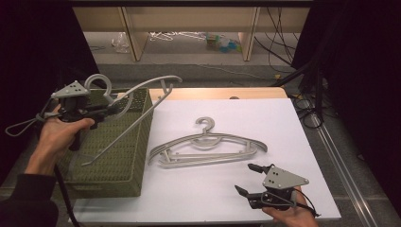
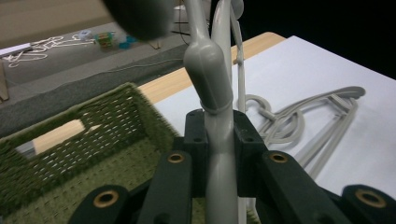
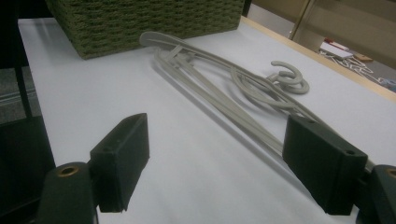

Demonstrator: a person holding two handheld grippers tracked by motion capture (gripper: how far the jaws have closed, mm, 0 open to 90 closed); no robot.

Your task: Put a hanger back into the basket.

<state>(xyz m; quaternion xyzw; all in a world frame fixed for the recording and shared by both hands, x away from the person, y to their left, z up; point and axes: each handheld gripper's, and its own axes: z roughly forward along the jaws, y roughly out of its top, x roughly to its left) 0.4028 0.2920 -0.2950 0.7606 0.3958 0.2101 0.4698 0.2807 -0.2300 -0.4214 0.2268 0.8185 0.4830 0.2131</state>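
My left gripper (image 1: 112, 108) is shut on the neck of a grey plastic hanger (image 1: 142, 101), held up at a tilt over the green woven basket (image 1: 113, 156). In the left gripper view the hanger's neck (image 2: 217, 126) runs up between the closed jaws of the left gripper (image 2: 219, 135), above the basket (image 2: 93, 140). A stack of grey hangers (image 1: 208, 146) lies flat on the white table, also seen as hangers (image 3: 219, 88) beyond my right gripper (image 3: 217, 168). That right gripper (image 1: 249, 178) is open near the table's front edge, with nothing between its jaws.
The white board (image 1: 227, 189) covers a wooden table (image 1: 222, 93). Beyond it are wooden shelf legs (image 1: 135, 38), loose hangers and small items on the floor (image 1: 203, 40), and cables (image 1: 307, 109) at the right. Black curtains flank both sides.
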